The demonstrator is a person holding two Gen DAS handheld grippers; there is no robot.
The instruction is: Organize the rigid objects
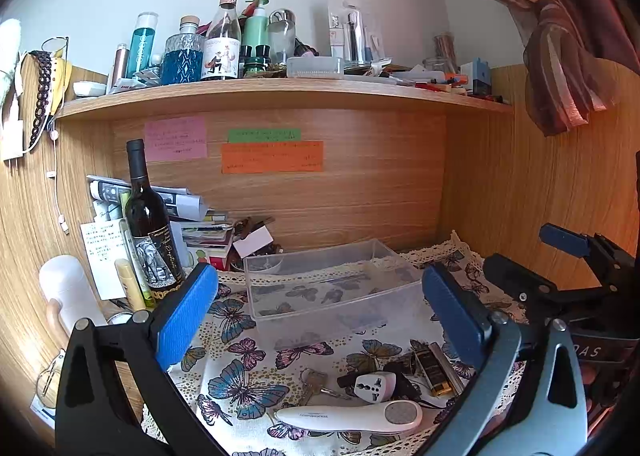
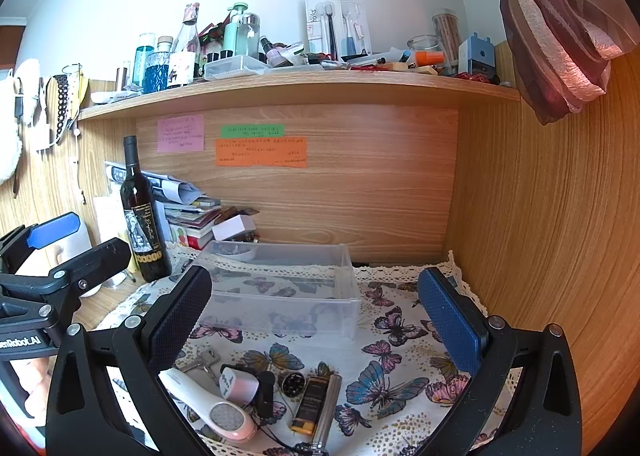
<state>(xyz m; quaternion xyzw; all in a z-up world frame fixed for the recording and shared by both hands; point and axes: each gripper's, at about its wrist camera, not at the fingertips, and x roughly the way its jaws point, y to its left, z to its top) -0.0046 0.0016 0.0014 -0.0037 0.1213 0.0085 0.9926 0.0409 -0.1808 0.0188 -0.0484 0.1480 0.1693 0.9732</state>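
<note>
A clear empty plastic bin [image 1: 332, 284] [image 2: 280, 288] stands on the butterfly cloth [image 1: 240, 376] [image 2: 400, 376]. In front of it lie a white handheld device [image 1: 352, 418] [image 2: 212, 404], a white travel adapter [image 1: 374, 386] [image 2: 238, 384], keys [image 1: 314, 384] [image 2: 202, 362], a dark lighter-like bar [image 1: 434, 372] [image 2: 310, 404], a metal cylinder [image 2: 328, 412] and a round black item [image 2: 292, 383]. My left gripper [image 1: 320, 312] is open and empty above them. My right gripper [image 2: 316, 320] is open and empty; it also shows at the right of the left wrist view [image 1: 560, 252].
A wine bottle [image 1: 150, 224] [image 2: 142, 216] stands left of the bin, with stacked papers and books [image 1: 192, 224] behind. A white bottle [image 1: 66, 288] is at far left. A crowded shelf [image 1: 280, 92] hangs overhead. Wooden walls close the back and right.
</note>
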